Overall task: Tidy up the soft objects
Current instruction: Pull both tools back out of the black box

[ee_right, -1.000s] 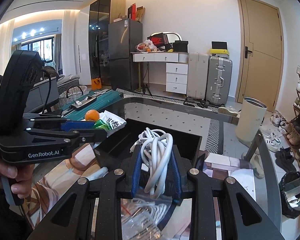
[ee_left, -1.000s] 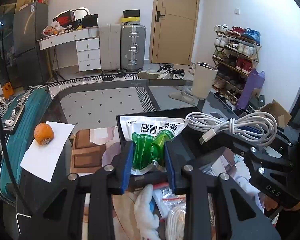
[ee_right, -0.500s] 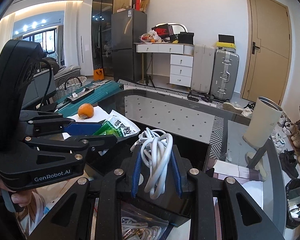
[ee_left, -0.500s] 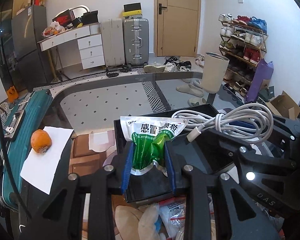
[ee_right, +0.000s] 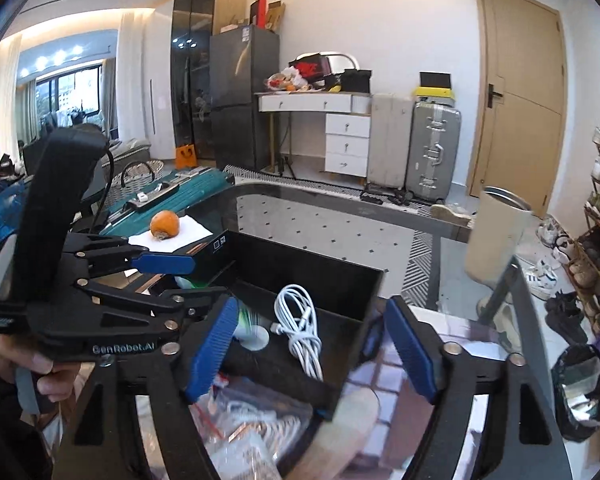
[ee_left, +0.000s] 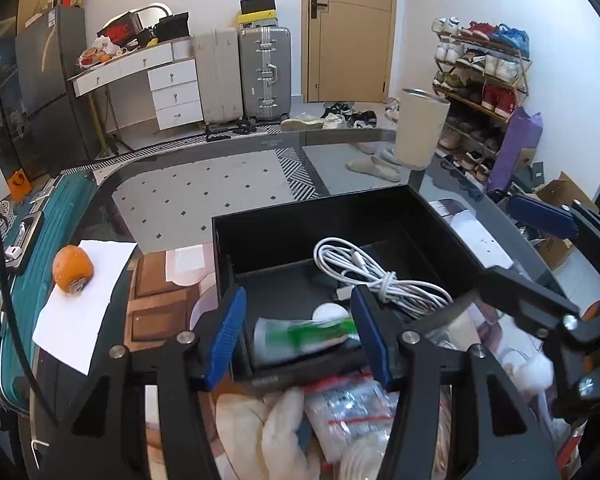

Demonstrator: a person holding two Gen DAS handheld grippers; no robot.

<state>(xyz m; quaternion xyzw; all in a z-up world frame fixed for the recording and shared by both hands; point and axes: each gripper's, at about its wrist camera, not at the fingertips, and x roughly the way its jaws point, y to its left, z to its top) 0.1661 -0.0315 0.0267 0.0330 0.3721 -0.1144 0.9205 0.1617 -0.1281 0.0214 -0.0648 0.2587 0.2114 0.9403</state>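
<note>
The white cable [ee_left: 380, 280] lies coiled on the floor of the black box [ee_left: 312, 216], toward its right side, and the green-and-white packet [ee_left: 304, 336] lies blurred at the box's near wall, just left of the cable. Neither is held. My left tool [ee_left: 298, 332] hangs over the near edge of the box with its jaws opening — the packet sits between the blue pads [ee_left: 226, 332] but they stand clear of it. My right tool [ee_right: 312, 352] is over the same box with its jaws opening too, wide apart; the cable [ee_right: 300, 328] lies below and between them, untouched.

From the right view I see my left hand [ee_right: 16, 364] gripping the handle of the left tool [ee_right: 172, 276]. The box [ee_right: 336, 276] stands on the glass table [ee_left: 204, 184]. An orange fruit [ee_left: 73, 269] rests on a white sheet of paper [ee_left: 80, 316] at the table's left, well apart from the box. In front of the box lie clear plastic bags [ee_left: 348, 412] and a white soft toy [ee_left: 284, 432].
</note>
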